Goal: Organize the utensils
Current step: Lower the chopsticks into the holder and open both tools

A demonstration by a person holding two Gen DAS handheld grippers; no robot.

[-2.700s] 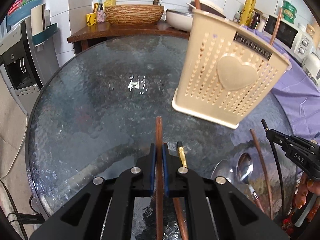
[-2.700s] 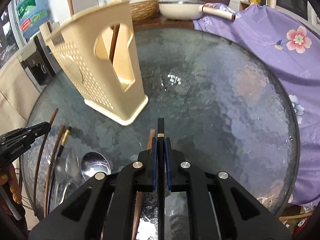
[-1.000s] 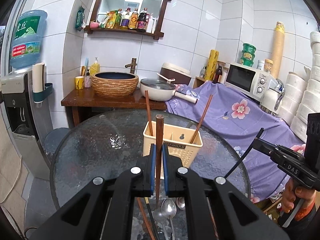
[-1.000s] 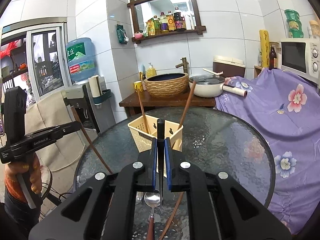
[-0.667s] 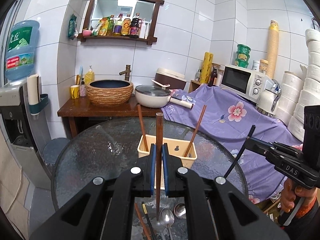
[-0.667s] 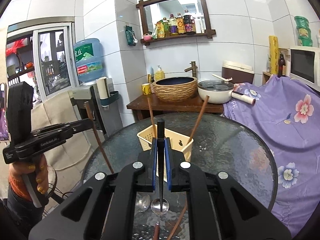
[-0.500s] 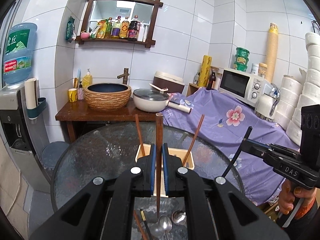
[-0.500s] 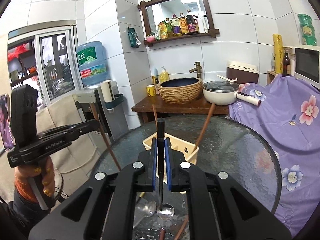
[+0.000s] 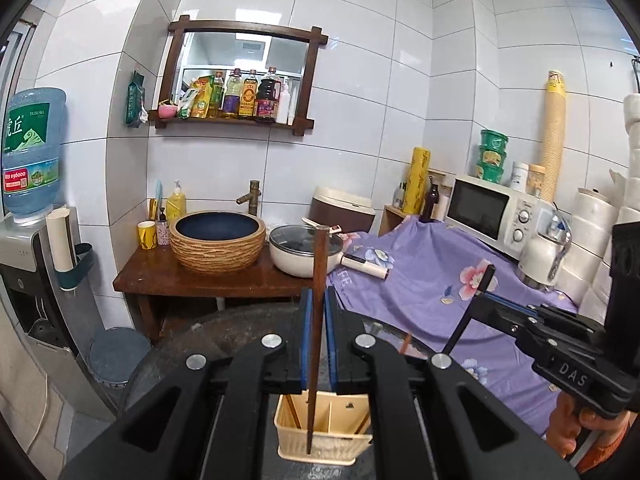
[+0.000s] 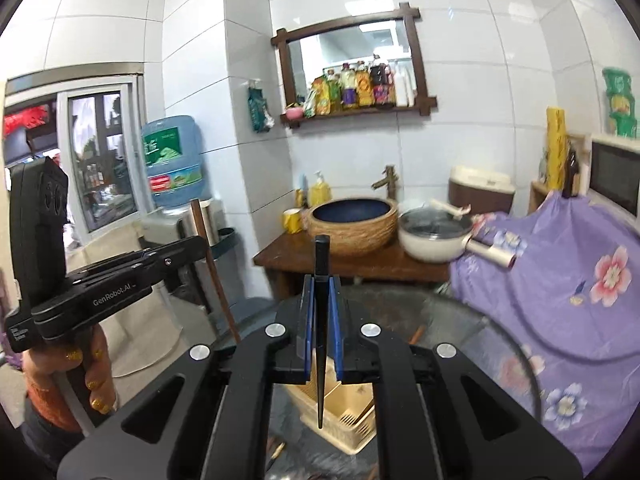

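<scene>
My left gripper (image 9: pixel 316 300) is shut on a brown chopstick (image 9: pixel 318 280), held upright high above the round glass table (image 9: pixel 224 328). Its lower tip hangs over the cream utensil basket (image 9: pixel 320 436), which holds two brown chopsticks. My right gripper (image 10: pixel 319 292) is shut on a black chopstick (image 10: pixel 321 264), also upright, its point hanging above the basket (image 10: pixel 344 408). The right gripper also shows at the right of the left wrist view (image 9: pixel 496 304), and the left gripper at the left of the right wrist view (image 10: pixel 188 248).
A wooden side table (image 9: pixel 208 276) behind the glass table carries a woven basin (image 9: pixel 218 240) and a white pan (image 9: pixel 306 252). A purple flowered cloth (image 9: pixel 440 280) covers the counter at the right, under a microwave (image 9: pixel 492 212). A water dispenser (image 9: pixel 32 240) stands at the left.
Both grippers have risen from the tabletop with their chopsticks and tilted upward. The basket has dropped from mid-frame to below the fingers, and the chopstick tips now hang over it.
</scene>
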